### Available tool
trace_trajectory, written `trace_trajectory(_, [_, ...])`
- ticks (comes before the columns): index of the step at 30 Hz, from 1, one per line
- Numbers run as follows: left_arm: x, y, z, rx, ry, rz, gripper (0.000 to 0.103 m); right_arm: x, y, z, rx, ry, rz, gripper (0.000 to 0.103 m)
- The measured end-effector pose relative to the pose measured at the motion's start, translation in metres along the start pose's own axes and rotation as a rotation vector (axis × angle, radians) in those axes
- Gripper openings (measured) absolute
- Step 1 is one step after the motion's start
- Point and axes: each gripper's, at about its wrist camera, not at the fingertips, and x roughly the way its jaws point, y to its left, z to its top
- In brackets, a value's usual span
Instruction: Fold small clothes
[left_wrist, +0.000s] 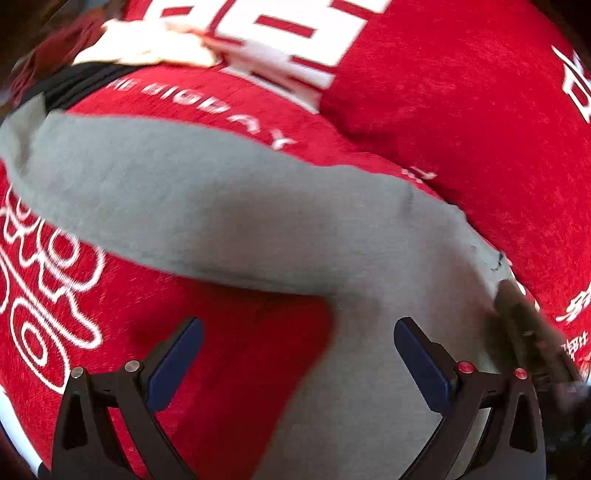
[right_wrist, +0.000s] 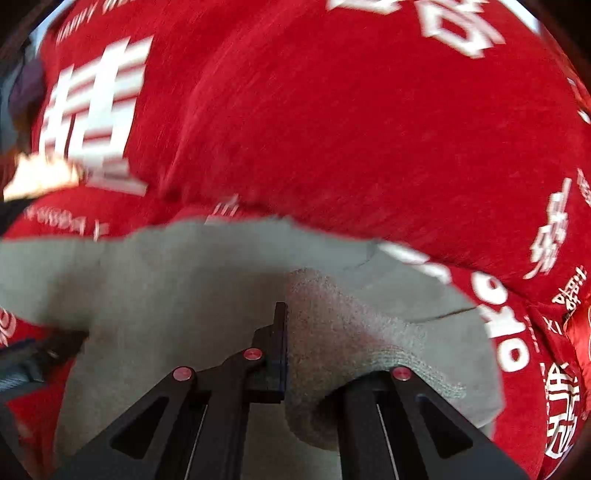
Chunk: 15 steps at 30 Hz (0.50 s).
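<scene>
Grey garment (left_wrist: 229, 221) lies spread on the red cloth with white lettering (left_wrist: 461, 110) that covers the surface; both views motion-blurred. Left gripper (left_wrist: 298, 362): jaws wide apart, blue pads (left_wrist: 177, 363) visible, nothing between them; it hangs over the garment's near part, one finger over red cloth, the other over grey fabric. Right gripper (right_wrist: 286, 339): jaws fully closed, a fold of the grey garment (right_wrist: 343, 332) pinched between them and bunched over the right-hand finger. In the right wrist view the rest of the garment lies flat ahead, its far edge on the red cloth. Far left corner of the surface: cream fabric (left_wrist: 147, 44) and dark red fabric (left_wrist: 62, 48) piled, a black strip just beside them.
</scene>
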Motion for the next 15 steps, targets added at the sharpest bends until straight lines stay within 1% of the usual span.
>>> trace_trajectory(2, [0.001, 0.010, -0.003, -0.019, 0.006, -0.005, 0.103, 0.018, 0.016, -0.007, -0.026, 0.050, 0.017, 0.005])
trace_trajectory(3, [0.000, 0.012, -0.005, -0.025, 0.007, -0.008, 0.103, 0.027, 0.024, -0.012, -0.035, 0.086, 0.031, 0.009])
trace_trajectory(4, [-0.001, 0.016, -0.007, -0.028, 0.005, -0.013, 0.103, 0.033, 0.028, -0.015, -0.036, 0.109, 0.036, 0.018])
trace_trajectory(5, [-0.002, 0.019, -0.008, -0.035, 0.001, -0.019, 0.103, 0.036, 0.031, -0.018, -0.044, 0.121, 0.033, 0.023])
trace_trajectory(6, [-0.004, 0.022, -0.008, -0.047, -0.003, -0.027, 0.103, 0.032, 0.037, -0.021, -0.073, 0.096, 0.018, 0.038])
trace_trajectory(7, [-0.006, 0.025, -0.009, -0.060, -0.006, -0.035, 0.103, 0.031, 0.039, -0.020, -0.092, 0.091, 0.022, 0.066])
trace_trajectory(8, [-0.007, 0.027, -0.010, -0.076, -0.007, -0.045, 0.103, 0.028, 0.042, -0.020, -0.113, 0.094, 0.048, 0.077])
trace_trajectory(9, [-0.010, 0.030, -0.010, -0.089, -0.010, -0.055, 0.103, 0.019, 0.042, -0.020, -0.124, 0.082, 0.089, 0.082])
trace_trajectory(12, [-0.016, 0.035, -0.011, -0.113, -0.029, -0.066, 0.103, -0.006, 0.039, -0.019, -0.166, 0.027, 0.124, 0.082])
trace_trajectory(14, [-0.020, 0.038, -0.012, -0.122, -0.038, -0.061, 0.103, -0.017, 0.039, -0.014, -0.215, 0.001, 0.118, 0.082])
trace_trajectory(15, [-0.022, 0.041, -0.014, -0.130, -0.039, -0.057, 0.103, -0.021, 0.042, -0.013, -0.259, -0.020, 0.088, 0.082])
